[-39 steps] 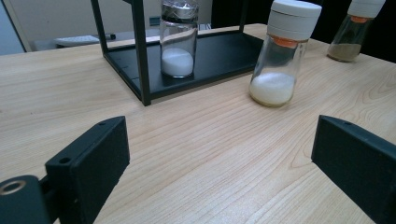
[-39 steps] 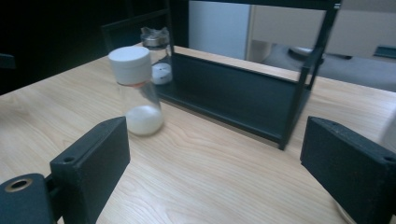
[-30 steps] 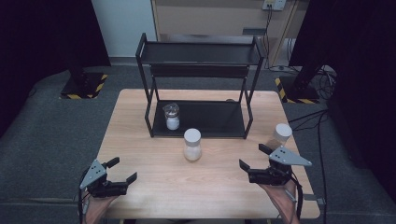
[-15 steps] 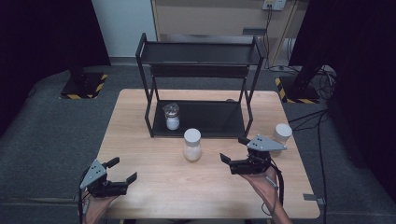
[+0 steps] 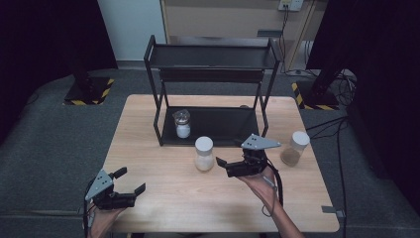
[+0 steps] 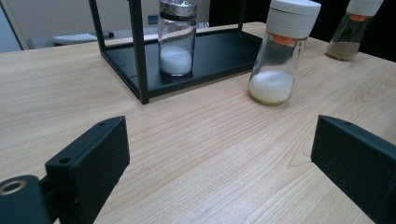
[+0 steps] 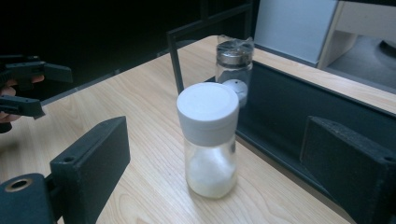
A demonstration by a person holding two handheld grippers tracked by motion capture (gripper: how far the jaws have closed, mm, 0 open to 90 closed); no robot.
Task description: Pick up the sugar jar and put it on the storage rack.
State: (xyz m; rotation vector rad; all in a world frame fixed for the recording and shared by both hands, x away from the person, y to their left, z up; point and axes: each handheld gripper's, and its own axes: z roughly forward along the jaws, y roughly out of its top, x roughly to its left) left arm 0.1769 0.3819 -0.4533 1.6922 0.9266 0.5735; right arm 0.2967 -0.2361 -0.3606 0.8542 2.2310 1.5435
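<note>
A white-capped jar of white powder (image 5: 203,153) (image 6: 279,56) (image 7: 209,141) stands upright on the wooden table (image 5: 163,193) in front of a black two-tier rack (image 5: 213,94). My right gripper (image 5: 220,162) (image 7: 210,168) is open just right of that jar, its jaws pointing at it, not touching. A clear shaker with a silver top (image 5: 182,123) (image 6: 176,37) (image 7: 234,70) stands on the rack's bottom shelf. A jar of brown powder (image 5: 294,148) (image 6: 353,30) stands at the table's right. My left gripper (image 5: 130,180) (image 6: 219,158) is open near the table's front left corner, holding nothing.
The rack's top shelf (image 5: 213,55) is bare. Grey floor surrounds the table, with cables (image 5: 341,124) at the right and yellow-black striped stand bases (image 5: 89,89) behind. Bare tabletop lies between my two grippers.
My right gripper has moved left and forward from the table's right front, past the brown jar, up to the white-capped jar. The left gripper has stayed still.
</note>
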